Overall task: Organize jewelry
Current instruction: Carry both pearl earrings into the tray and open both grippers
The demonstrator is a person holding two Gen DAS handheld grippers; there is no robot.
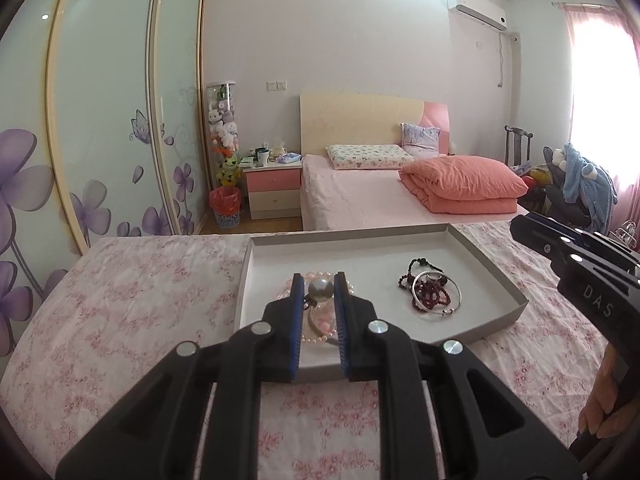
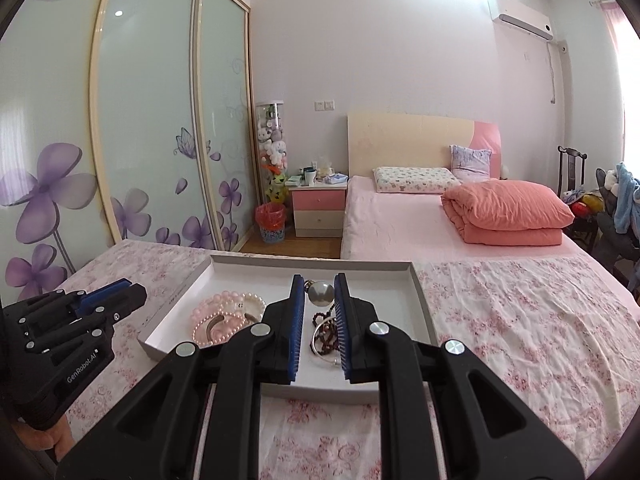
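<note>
A bedroom with floral wardrobe doors (image 1: pixel 120 120) and a pink bed (image 1: pixel 360 196) lies beyond a flowered cloth (image 1: pixel 140 300) carrying a shallow grey tray (image 1: pixel 500 276).

In the left wrist view, the left gripper (image 1: pixel 319 292) hangs over the tray's left half, its jaws nearly together with nothing clamped. Pink and pearl bracelets (image 1: pixel 316 324) lie beneath it; dark beads (image 1: pixel 424 288) and a silver bangle (image 1: pixel 444 308) lie toward the tray's right edge.

In the right wrist view, the right gripper (image 2: pixel 319 292) hovers over the dark beads and bangle, its jaws likewise nearly closed and empty.

In the tray (image 1: pixel 460 240) on the bedspread (image 1: pixel 140 300), pearl bracelets (image 2: pixel 224 316) lie left of the bead tangle (image 1: pixel 434 290).
</note>
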